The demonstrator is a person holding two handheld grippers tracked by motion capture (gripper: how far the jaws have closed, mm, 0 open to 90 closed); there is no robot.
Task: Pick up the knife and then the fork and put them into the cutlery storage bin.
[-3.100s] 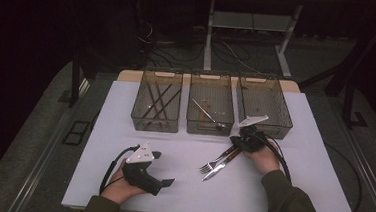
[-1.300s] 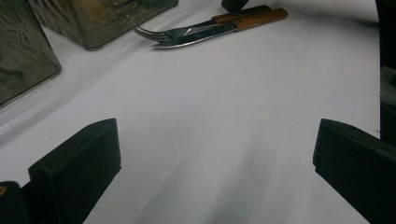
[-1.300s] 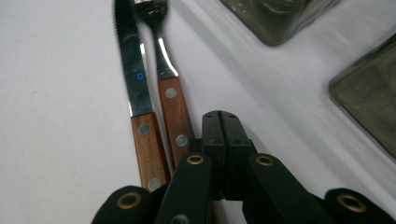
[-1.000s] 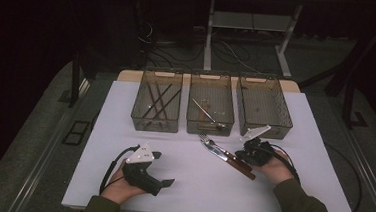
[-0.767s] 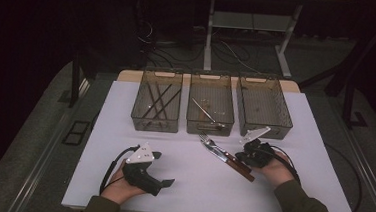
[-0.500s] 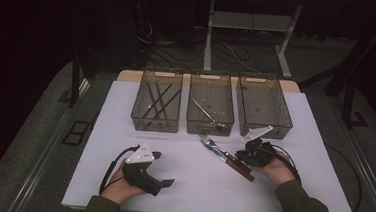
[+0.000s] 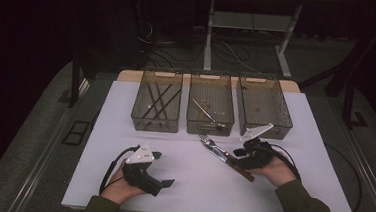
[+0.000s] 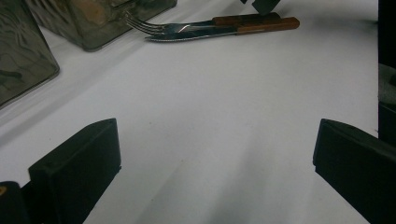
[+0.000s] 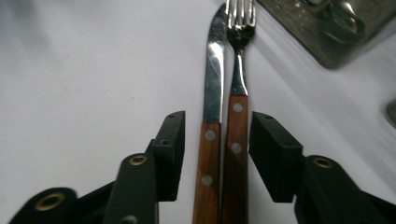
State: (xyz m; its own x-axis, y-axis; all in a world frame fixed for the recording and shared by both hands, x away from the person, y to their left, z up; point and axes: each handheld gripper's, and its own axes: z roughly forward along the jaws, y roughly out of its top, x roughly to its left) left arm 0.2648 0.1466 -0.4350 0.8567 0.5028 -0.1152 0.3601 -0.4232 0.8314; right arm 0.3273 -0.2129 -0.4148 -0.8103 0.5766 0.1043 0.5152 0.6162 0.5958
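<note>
three clear bins are seen in a row at the upper middle of the high view: the left bin (image 7: pixel 156 108) with dark sticks, the middle bin (image 7: pixel 210 111) with a metal utensil, the right bin (image 7: pixel 263 108); the middle bin's near wall stands just beyond the fork tines; on the white table (image 7: pixel 126 106), right of centre, a knife (image 9: pixel 212 119) and a fork (image 9: pixel 237 109) with wooden handles lie side by side, touching; the right gripper (image 9: pixel 217 156) is released, its jaws set either side of both handles with small gaps; the left gripper (image 8: pixel 215 175), at the lower left of the high view, is spread wide over bare table, well apart from the cutlery.
</note>
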